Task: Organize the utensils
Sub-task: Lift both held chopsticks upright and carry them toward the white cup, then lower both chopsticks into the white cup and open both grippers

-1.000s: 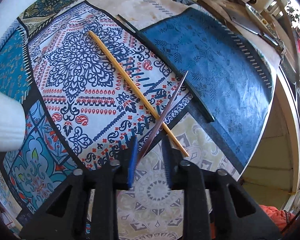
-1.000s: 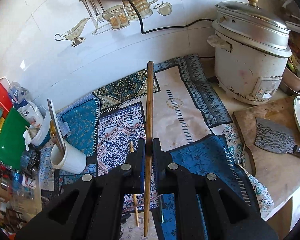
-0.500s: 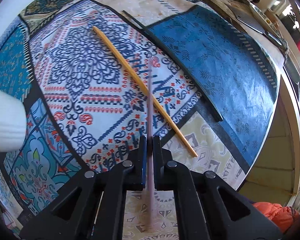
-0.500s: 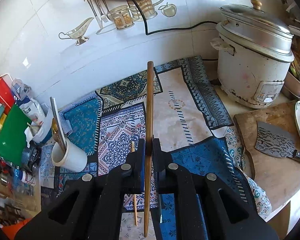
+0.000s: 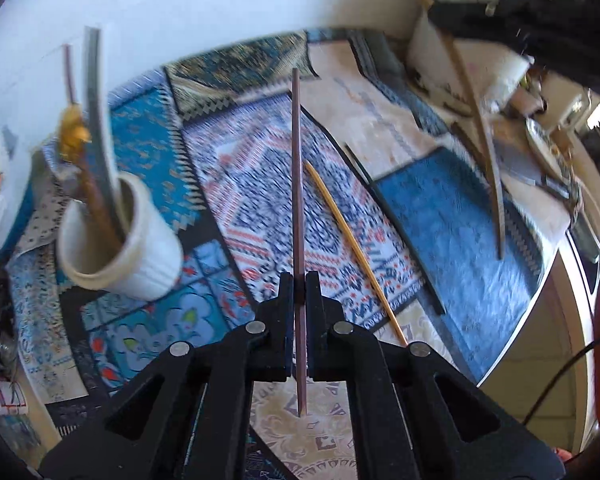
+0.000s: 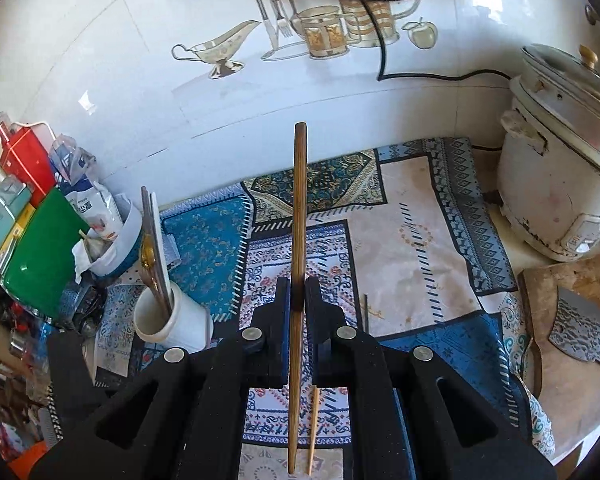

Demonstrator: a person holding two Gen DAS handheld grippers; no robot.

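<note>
Since a second ago, the left gripper has closed on the purplish-brown chopstick and lifted it clear of the patterned cloth; the white ceramic cup has come into its view at left. The right gripper is unchanged, clamped on the brown wooden chopstick, raised above the cloth and pointing toward the tiled wall. Progress is judged partial: the cup already holds a metal spatula-like utensil and a dark stick, both leaning against its rim. Two chopsticks are in hand. Still flat on the cloth are the pale bamboo chopstick and the black chopstick, side by side but apart. All sticks are slender, straight and tapered; the cup is smooth and cylindrical.
</note>
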